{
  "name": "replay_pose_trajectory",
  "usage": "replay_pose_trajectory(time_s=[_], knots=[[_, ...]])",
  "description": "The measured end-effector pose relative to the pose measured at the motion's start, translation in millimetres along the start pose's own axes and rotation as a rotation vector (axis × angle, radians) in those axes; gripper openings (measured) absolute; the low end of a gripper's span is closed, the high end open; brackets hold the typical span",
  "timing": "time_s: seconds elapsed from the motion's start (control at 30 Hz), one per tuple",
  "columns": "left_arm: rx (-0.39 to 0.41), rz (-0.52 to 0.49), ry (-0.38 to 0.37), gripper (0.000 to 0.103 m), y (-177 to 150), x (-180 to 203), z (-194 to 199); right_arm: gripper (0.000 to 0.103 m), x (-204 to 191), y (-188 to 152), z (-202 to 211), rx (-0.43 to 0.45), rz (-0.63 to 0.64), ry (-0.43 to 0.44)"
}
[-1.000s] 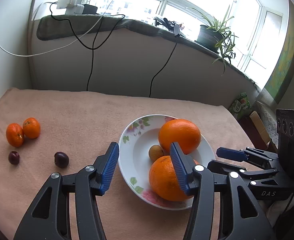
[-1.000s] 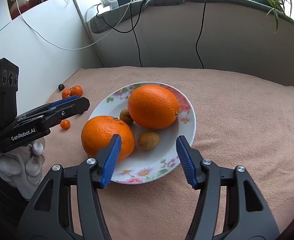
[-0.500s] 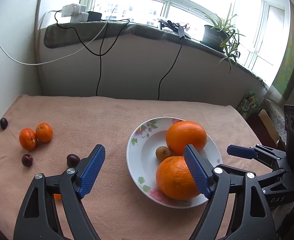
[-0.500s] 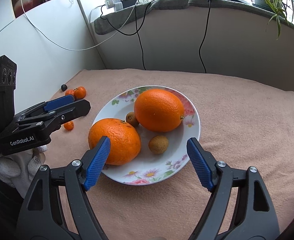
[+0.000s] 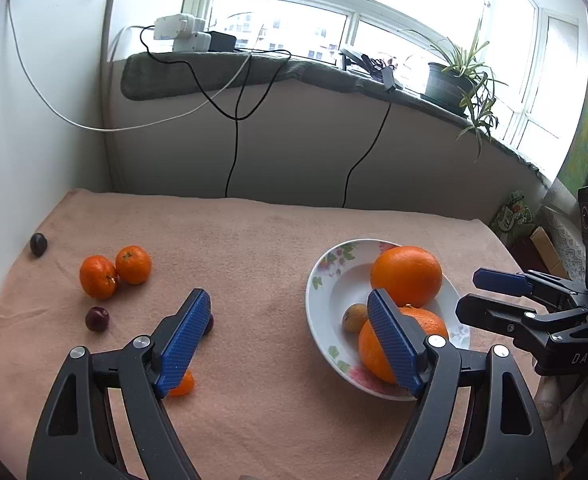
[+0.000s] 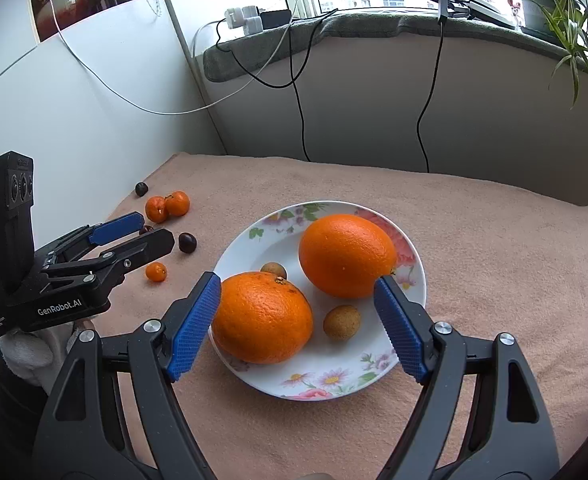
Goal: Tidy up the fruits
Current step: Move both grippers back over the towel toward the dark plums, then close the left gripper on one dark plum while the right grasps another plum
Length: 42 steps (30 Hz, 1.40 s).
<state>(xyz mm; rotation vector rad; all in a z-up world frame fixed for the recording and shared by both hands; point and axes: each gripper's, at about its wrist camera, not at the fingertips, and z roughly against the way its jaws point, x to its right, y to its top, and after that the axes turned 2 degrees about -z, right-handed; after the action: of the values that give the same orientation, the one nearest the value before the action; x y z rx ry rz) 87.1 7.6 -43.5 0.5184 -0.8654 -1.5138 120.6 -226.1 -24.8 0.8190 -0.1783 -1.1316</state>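
Grippers: your left gripper [image 5: 290, 338] and right gripper [image 6: 297, 326] both stand wide apart, their jaws having just been opening, gripping nothing. Two large round oranges [image 6: 262, 318] and two small brown fruits [image 6: 341, 321] lie in the white floral plate [image 6: 333, 384] on the peach cloth [image 6: 493, 260].

"GenRobot.AI" on left gripper [image 6: 142, 236]; "DAS" on right gripper [image 5: 489, 292]

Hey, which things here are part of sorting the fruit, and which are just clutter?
Job: white floral plate; two large oranges; two small brown fruits; small mandarins; dark plums.
Lying about: potted spider plant; black cables; white power strip.
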Motion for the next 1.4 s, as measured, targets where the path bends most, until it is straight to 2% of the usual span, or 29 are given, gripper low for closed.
replay_pose_trajectory(time_s=[0.3, 0.63, 0.7, 0.8, 0.93, 0.97, 1.03, 1.17, 1.23, 1.4], knots=[[-0.013, 0.082, 0.092, 0.081, -22.4, -54.2, 14.5, 0.081, -39.5, 19.3, -19.2, -0.007, 0.072, 0.06], [-0.052, 0.203, 0.2, 0.079, -50.9, -119.7, 19.2, 0.081, -97.9, 27.6, -60.9, -0.057, 0.187, 0.114], [-0.055, 0.221, 0.198, 0.079, -52.6, -128.1, 18.3, 0.08, -107.3, 26.8, -69.4, -0.067, 0.206, 0.112], [-0.06, 0.226, 0.192, 0.075, -51.7, -136.0, 15.7, 0.073, -118.6, 26.0, -85.6, -0.098, 0.223, 0.109], [-0.064, 0.223, 0.168, 0.069, -46.3, -139.8, 9.9, 0.071, -130.2, 22.8, -108.6, -0.138, 0.233, 0.101], [-0.064, 0.22, 0.163, 0.068, -44.9, -140.0, 7.9, 0.068, -132.5, 22.2, -115.1, -0.153, 0.232, 0.097], [-0.072, 0.22, 0.15, 0.061, -43.0, -140.8, 3.4, 0.056, -135.6, 21.4, -127.6, -0.182, 0.224, 0.092], [-0.089, 0.233, 0.129, 0.056, -41.1, -144.8, -4.6, 0.054, -135.9, 21.6, -148.0, -0.226, 0.187, 0.086], [-0.097, 0.236, 0.118, 0.053, -40.4, -145.5, -7.1, 0.048, -137.0, 21.6, -156.4, -0.242, 0.186, 0.077], [-0.109, 0.222, 0.107, 0.047, -36.9, -144.9, -13.3, 0.046, -138.6, 19.8, -170.8, -0.265, 0.188, 0.053]])
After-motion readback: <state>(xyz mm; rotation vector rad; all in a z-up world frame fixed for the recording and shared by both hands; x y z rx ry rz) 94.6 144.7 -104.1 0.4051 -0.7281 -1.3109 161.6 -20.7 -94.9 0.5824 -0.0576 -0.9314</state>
